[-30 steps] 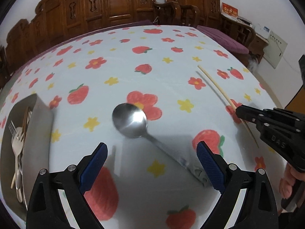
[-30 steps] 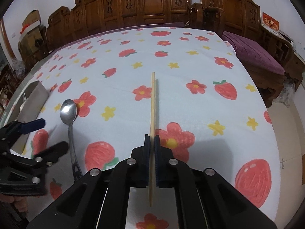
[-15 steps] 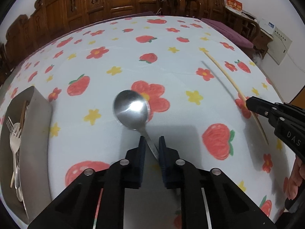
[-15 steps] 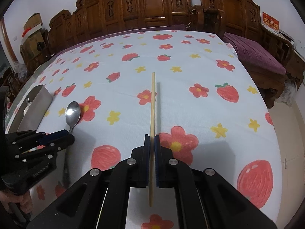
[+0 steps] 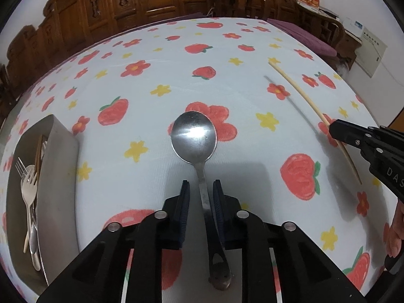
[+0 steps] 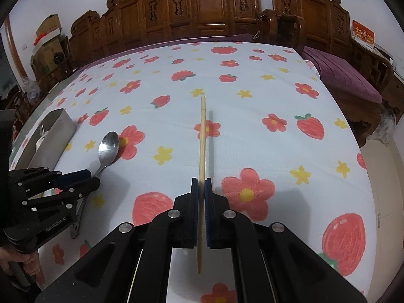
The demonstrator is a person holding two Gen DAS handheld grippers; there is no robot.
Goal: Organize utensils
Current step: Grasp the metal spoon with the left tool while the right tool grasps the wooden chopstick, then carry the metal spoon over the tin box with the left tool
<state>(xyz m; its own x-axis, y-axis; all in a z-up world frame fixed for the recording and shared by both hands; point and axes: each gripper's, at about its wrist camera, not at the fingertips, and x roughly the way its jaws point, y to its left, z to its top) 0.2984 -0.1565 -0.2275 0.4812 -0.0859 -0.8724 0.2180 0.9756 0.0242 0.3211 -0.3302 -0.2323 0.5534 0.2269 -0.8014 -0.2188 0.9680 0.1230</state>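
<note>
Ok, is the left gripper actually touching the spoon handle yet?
Touching. In the left wrist view the left gripper has its blue pads closed against the spoon handle, which runs straight between them with no gap visible.

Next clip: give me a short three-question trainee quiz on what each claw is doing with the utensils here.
1. True or false: the left claw is shut on the shiny metal spoon by its handle.
2. What does the right claw grip? A) a white plastic fork B) a pale wooden chopstick C) nothing
3. Fill in: the grey rectangular metal tray already holding cutlery lies to the ___ of the spoon in the left wrist view.

Key: 1 true; 2 B; 3 left
</note>
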